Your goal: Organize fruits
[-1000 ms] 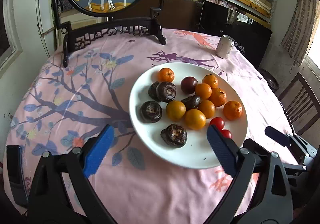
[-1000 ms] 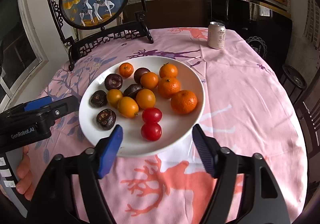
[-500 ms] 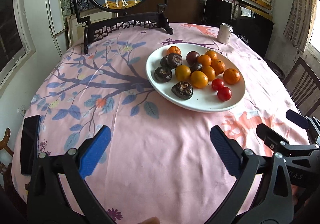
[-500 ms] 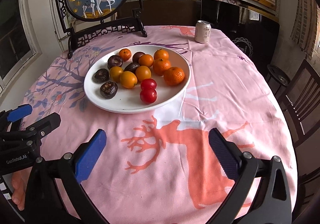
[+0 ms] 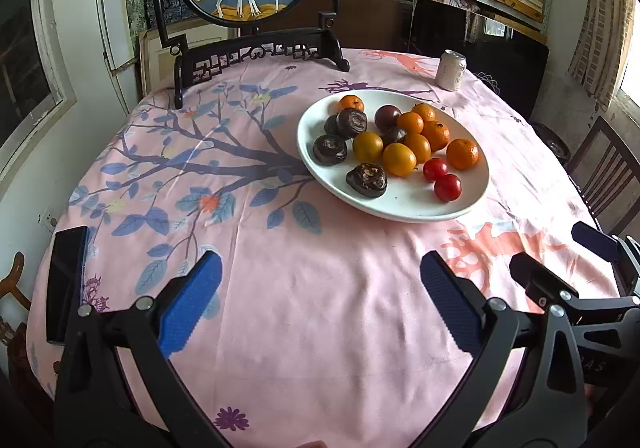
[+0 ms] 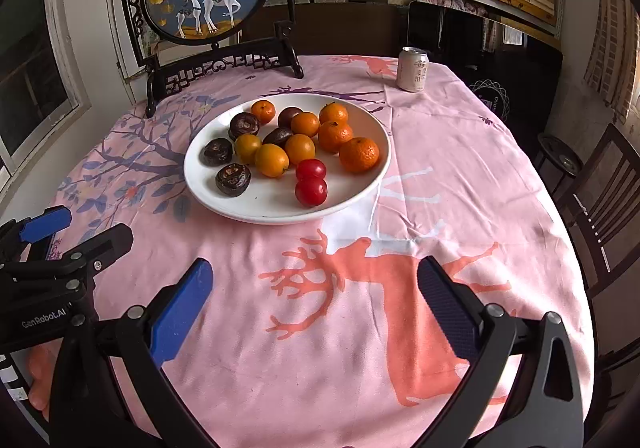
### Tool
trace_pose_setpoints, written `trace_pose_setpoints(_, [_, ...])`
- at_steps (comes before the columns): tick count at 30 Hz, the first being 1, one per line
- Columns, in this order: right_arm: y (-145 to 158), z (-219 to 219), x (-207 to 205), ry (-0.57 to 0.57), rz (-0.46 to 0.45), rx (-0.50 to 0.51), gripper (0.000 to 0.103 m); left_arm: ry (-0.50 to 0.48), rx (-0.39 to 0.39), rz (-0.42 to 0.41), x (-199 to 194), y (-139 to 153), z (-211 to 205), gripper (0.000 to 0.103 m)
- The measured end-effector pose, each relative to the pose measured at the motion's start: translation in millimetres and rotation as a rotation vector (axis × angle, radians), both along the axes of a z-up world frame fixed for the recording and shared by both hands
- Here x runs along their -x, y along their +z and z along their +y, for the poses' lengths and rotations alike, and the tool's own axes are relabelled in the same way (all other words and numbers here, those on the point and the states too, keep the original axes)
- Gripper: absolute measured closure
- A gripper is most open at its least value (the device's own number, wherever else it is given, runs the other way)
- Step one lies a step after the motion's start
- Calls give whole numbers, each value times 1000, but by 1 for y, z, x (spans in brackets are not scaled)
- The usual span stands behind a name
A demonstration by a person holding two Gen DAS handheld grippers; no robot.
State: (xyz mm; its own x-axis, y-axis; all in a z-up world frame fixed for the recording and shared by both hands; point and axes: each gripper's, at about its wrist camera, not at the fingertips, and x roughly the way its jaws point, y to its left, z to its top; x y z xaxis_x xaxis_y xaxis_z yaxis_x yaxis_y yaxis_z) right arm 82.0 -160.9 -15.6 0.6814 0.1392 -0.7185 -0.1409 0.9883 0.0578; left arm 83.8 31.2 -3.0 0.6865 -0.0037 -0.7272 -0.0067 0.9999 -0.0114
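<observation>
A white plate (image 5: 404, 206) (image 6: 264, 208) on the pink tablecloth holds several oranges (image 5: 462, 153) (image 6: 359, 154), yellow-orange fruits (image 5: 398, 159) (image 6: 271, 160), two red tomatoes (image 5: 447, 187) (image 6: 311, 191), dark wrinkled fruits (image 5: 366, 179) (image 6: 233, 179) and a purple one (image 5: 387, 115). My left gripper (image 5: 320, 296) is open and empty, well short of the plate near the table's front. My right gripper (image 6: 314, 294) is open and empty, also short of the plate. The right gripper shows at the right of the left wrist view (image 5: 560, 280); the left one shows at the left of the right wrist view (image 6: 76, 236).
A drink can (image 5: 451, 70) (image 6: 412, 68) stands at the far right of the table. A framed deer screen on a dark stand (image 5: 256, 44) (image 6: 216, 60) stands at the back. A black phone (image 5: 66, 282) lies at the left edge. A wooden chair (image 6: 600, 204) stands to the right.
Both grippers have pulled back from over the plate toward the table's near edge, still open and empty. The fruits on the plate have not moved.
</observation>
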Motion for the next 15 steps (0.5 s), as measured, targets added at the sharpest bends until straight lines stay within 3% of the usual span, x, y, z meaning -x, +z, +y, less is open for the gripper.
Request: trace_pose_setpoints(15, [1, 0, 1, -1, -1, -2, 1, 4, -4, 22, -3, -3, 0, 2])
